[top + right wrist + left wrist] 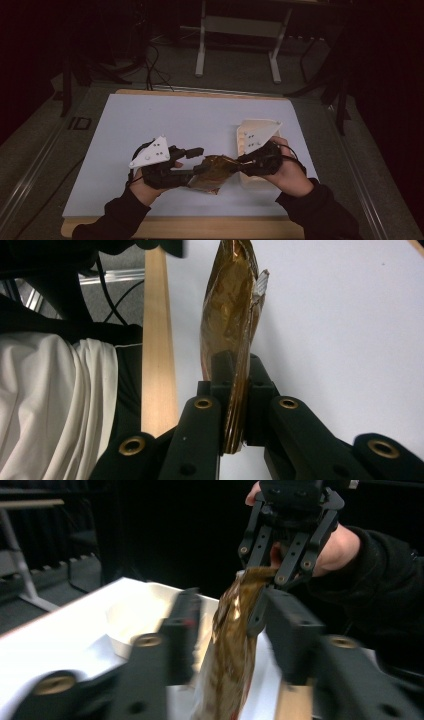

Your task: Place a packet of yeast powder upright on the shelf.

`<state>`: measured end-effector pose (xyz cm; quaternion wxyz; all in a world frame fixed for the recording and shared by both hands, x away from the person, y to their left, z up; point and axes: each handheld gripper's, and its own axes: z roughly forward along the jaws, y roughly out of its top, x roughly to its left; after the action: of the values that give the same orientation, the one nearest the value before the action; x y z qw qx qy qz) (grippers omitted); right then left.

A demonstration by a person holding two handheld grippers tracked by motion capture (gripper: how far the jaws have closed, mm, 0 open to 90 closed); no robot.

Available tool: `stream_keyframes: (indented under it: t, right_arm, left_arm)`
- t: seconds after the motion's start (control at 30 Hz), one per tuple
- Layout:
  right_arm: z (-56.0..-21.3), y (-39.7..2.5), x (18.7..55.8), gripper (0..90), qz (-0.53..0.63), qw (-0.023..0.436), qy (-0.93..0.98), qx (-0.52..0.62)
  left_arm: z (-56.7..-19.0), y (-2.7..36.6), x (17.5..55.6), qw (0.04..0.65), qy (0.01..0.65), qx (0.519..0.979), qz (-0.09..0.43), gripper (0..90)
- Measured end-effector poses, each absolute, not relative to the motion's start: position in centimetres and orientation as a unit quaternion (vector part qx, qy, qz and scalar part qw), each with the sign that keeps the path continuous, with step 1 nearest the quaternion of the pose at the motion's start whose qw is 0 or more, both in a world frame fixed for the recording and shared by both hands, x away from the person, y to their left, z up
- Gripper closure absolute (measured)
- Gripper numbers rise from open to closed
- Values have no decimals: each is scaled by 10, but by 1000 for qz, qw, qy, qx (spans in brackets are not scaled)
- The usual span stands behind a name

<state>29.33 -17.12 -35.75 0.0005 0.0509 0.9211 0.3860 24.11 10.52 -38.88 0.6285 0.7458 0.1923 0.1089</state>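
Observation:
A brown, shiny packet (pixel 216 171) hangs over the front middle of the white table top (pixel 150 130). My right gripper (pixel 241 162) is shut on the packet's right end; in the right gripper view its jaws clamp the packet (pixel 231 315) at my right gripper (pixel 235 367). In the left gripper view the right gripper (pixel 260 575) pinches the packet's top edge. My left gripper (pixel 199 162) is open, and the packet (pixel 232 650) hangs between the spread jaws of my left gripper (pixel 227 607). I cannot tell whether a jaw touches it.
A white shallow tray (pixel 248 135) stands on the table behind my right hand, also visible as the tray (pixel 127 625) beyond the left jaw. The table's wooden front edge (pixel 157 340) runs close below the packet. A metal frame (pixel 240 30) stands on the floor beyond.

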Motion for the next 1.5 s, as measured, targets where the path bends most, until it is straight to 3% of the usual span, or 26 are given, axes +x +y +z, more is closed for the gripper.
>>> stream_keyframes:
  t: [0.03,0.13,0.23,0.9,1.5]
  right_arm:
    - [-355,-173,294,873,389,3,920,52]
    - [-350,-177,295,873,390,12,919,53]
    - [-344,-179,297,873,386,18,921,50]
    - [-298,-230,320,873,388,76,916,65]
    - [-318,-275,334,873,357,90,925,89]
  left_arm:
    - [-389,106,241,629,194,745,107,356]
    - [-390,110,240,632,189,747,83,113]
    - [-392,115,238,635,194,743,80,43]
    - [-452,168,238,642,232,722,116,41]
    - [-473,173,245,623,252,731,115,41]
